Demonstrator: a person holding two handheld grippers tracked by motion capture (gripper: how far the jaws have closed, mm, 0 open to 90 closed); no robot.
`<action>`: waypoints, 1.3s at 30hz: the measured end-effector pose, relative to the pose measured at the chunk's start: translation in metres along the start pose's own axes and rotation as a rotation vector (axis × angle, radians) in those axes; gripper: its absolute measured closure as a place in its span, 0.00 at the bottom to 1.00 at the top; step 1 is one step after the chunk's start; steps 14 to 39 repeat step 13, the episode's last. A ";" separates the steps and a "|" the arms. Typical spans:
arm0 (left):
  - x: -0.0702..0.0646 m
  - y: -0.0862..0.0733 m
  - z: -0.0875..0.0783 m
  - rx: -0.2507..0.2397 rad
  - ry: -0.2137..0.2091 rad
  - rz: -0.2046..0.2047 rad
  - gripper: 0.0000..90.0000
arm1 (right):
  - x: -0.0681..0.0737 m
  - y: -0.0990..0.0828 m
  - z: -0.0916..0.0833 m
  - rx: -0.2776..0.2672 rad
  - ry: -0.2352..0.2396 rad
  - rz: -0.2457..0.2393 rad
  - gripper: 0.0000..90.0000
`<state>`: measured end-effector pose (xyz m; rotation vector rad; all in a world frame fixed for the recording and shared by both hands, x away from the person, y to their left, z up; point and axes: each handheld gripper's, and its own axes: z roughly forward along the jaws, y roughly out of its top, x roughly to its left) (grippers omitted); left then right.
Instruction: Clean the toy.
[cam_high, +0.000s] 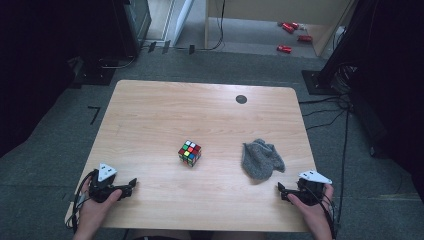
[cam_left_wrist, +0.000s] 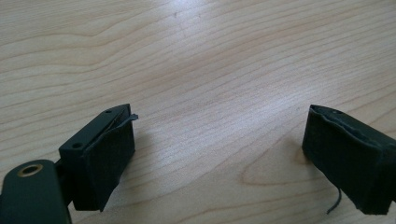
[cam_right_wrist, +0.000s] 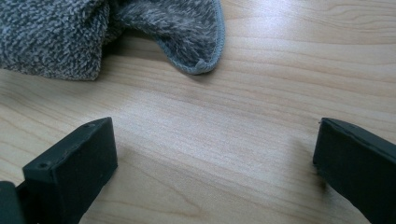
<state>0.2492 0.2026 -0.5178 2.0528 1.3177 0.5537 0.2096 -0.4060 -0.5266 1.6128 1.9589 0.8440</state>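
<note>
Wood table (cam_high: 150, 130), high view: light grain; a colourful puzzle cube (cam_high: 190, 153) sits mid-table, a crumpled grey cloth (cam_high: 261, 159) to its right.
Left gripper (cam_high: 131, 186), high view: at the near left corner, well apart from the cube.
Right gripper (cam_high: 281, 190), high view: at the near right, near the cloth.
Left gripper view: jaws spread wide, bare table (cam_left_wrist: 210, 70) between them.
Right gripper view: jaws spread wide and holding nothing; cloth (cam_right_wrist: 93, 32) lies far left of them, not touching.
</note>
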 end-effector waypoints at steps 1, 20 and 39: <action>0.000 0.000 0.000 0.000 0.000 0.000 0.11 | 0.000 0.000 0.000 0.000 0.000 -0.002 0.00; 0.000 0.001 0.001 0.000 0.005 -0.008 0.11 | 0.000 0.000 0.000 0.002 -0.004 0.003 0.00; 0.000 0.001 0.001 0.000 0.005 -0.008 0.11 | 0.000 0.000 0.000 0.002 -0.004 0.003 0.00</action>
